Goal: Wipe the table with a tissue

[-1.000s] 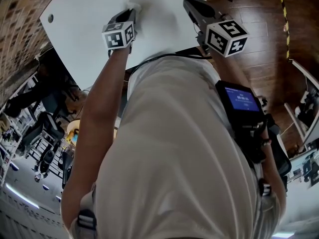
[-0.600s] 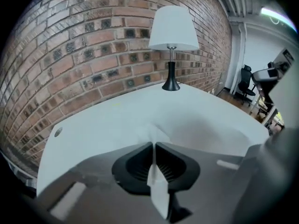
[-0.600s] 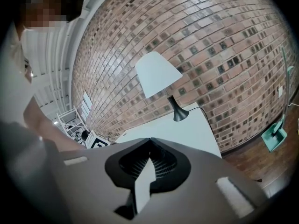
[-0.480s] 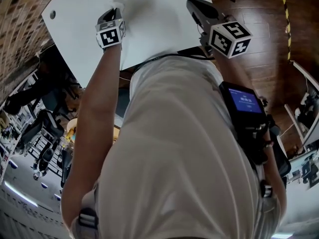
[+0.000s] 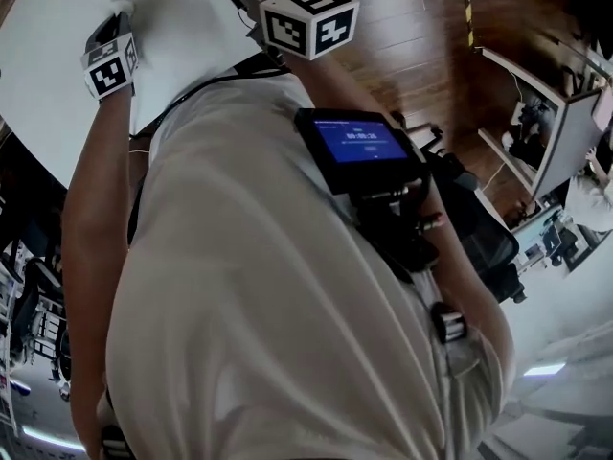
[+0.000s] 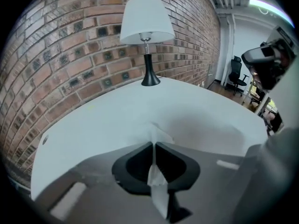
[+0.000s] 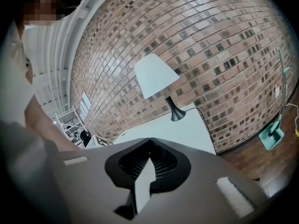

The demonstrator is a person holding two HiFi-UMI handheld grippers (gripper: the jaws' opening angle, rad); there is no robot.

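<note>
White table [image 6: 201, 108] spreads wide from tissue [image 6: 160, 135] in left gripper [image 6: 153, 145] to lamp [image 6: 145, 31].

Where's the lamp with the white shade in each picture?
Head view: not in it.
Left gripper view: the lamp stands top centre, at the far edge of the table, by the brick wall.
Right gripper view: the lamp is just above centre, tilted.
Shared landmark: the white table, top left in the head view.
</note>
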